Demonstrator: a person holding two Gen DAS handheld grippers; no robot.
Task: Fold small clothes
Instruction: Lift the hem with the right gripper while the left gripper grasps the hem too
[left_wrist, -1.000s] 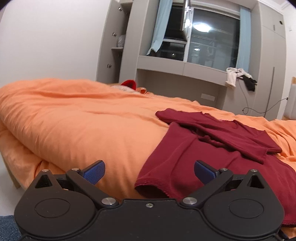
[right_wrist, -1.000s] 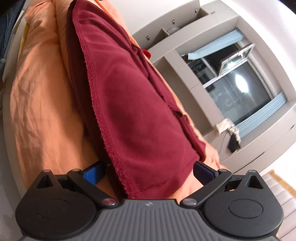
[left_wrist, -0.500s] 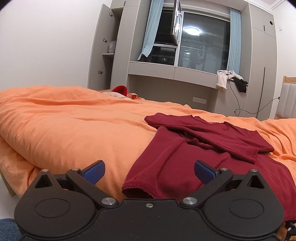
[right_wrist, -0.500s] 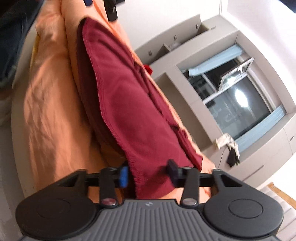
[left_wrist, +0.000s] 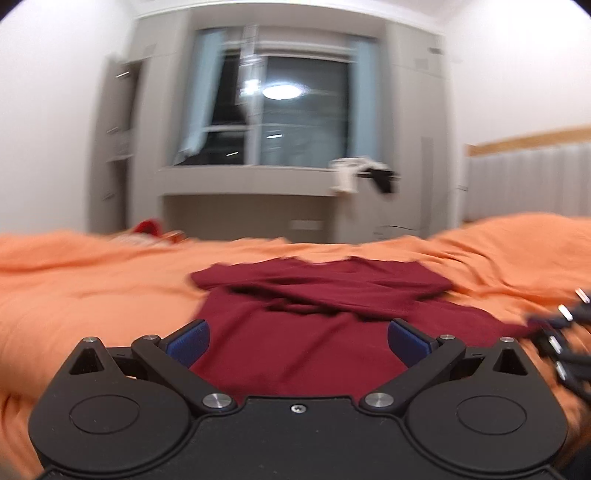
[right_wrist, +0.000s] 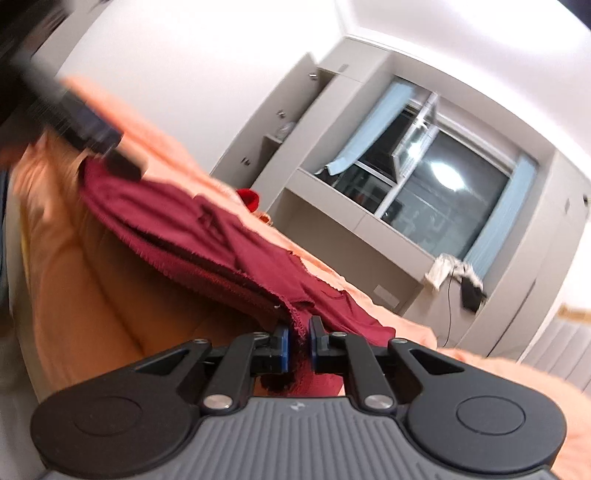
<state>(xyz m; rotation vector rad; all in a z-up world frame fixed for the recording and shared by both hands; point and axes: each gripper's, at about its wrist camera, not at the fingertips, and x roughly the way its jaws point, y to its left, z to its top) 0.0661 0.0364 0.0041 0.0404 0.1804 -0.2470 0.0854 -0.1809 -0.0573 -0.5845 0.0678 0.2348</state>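
While its sleeves lie folded across the chest, the dark red shirt (left_wrist: 306, 332) rests flat on the orange duvet (left_wrist: 92, 295). Its frayed hem is pinched in the right gripper (right_wrist: 299, 341); the left gripper (left_wrist: 297, 341) hovers spread wide above it. Grey cabinets (right_wrist: 280, 147) frame a dark window (left_wrist: 295, 122) behind.
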